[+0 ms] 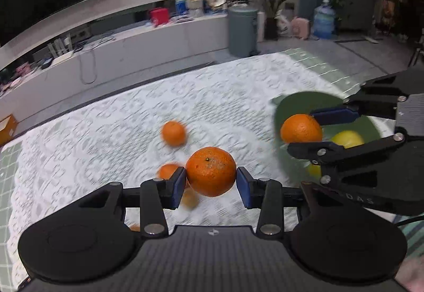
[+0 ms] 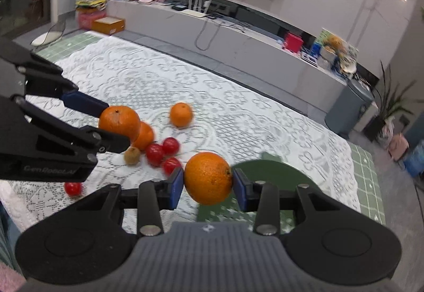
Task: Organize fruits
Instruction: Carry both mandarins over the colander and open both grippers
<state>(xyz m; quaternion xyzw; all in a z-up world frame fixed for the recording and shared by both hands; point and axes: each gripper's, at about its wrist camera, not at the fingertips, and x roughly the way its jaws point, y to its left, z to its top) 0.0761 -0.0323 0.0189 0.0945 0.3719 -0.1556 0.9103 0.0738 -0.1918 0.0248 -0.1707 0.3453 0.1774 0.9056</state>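
Each gripper's jaws are clamped on fruit: the left gripper (image 1: 210, 177) holds a mandarin (image 1: 210, 171) above the lace-covered counter (image 2: 238, 111), while the right gripper (image 2: 208, 181) holds an orange (image 2: 208, 178) near the green bowl (image 1: 294, 104). Best, I judge, to centre each fruit low over the bowl before releasing, avoiding the lemon (image 1: 347, 138) inside.

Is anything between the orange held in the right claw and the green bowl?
Nothing visible. The right claw holds its orange right at the green bowl, with only the bowl's rim and yellow fruit beyond.
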